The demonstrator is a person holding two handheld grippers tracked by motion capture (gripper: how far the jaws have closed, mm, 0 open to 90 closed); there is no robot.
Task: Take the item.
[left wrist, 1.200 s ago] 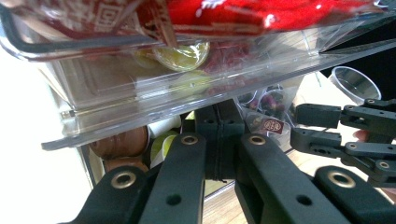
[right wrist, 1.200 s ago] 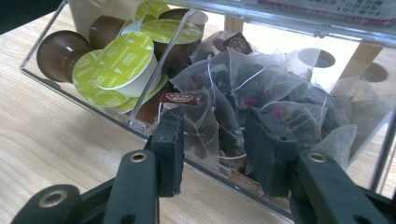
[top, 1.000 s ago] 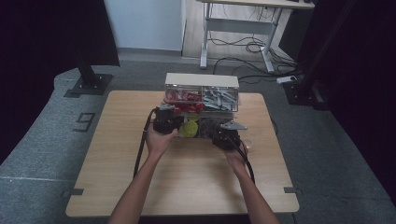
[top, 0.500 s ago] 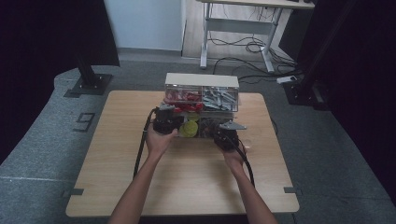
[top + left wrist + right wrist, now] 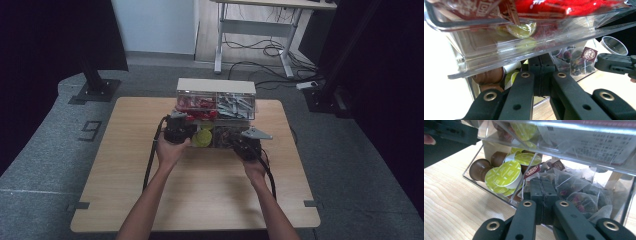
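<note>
- Wooden table (image 5: 200, 200) on grey carpet, dark curtains L & R, white wall + a desk frame w/ cables behind.
- Clear plastic organiser (image 5: 216, 112) sits at far-centre of table; two tiers, white top.
- Upper tier: red packets (image 5: 196, 105) on L side, grey/silver sachets (image 5: 235, 104) on R.
- Lower tier: L bin holds coffee pods, brown ones + ones w/ lime-green lids (image 5: 504, 176); R bin holds mesh tea bags (image 5: 579, 197) w/ dark red tags.
- Left gripper (image 5: 179, 131) in person's L hand, right at organiser's front-L, nose up under the upper drawer; jaws pressed together, nothing visible between them (left gripper view: both black jaws meet flat at centre).
- In left gripper view, the clear drawer edge runs just above the jaw tips; brown pods + green lids behind, tea bags to the side.
- Right gripper (image 5: 246, 146) in R hand, at front-R of organiser, before the tea-bag bin; jaws closed flat against each other, no item pinched. They have just been closing, w/ nothing between them.
- Right gripper view: jaw tips just in front of the divider between pod bin & tea-bag bin; contact w/ bin wall can't tell.
- Both forearms enter from near edge, cables trailing back along table.
</note>
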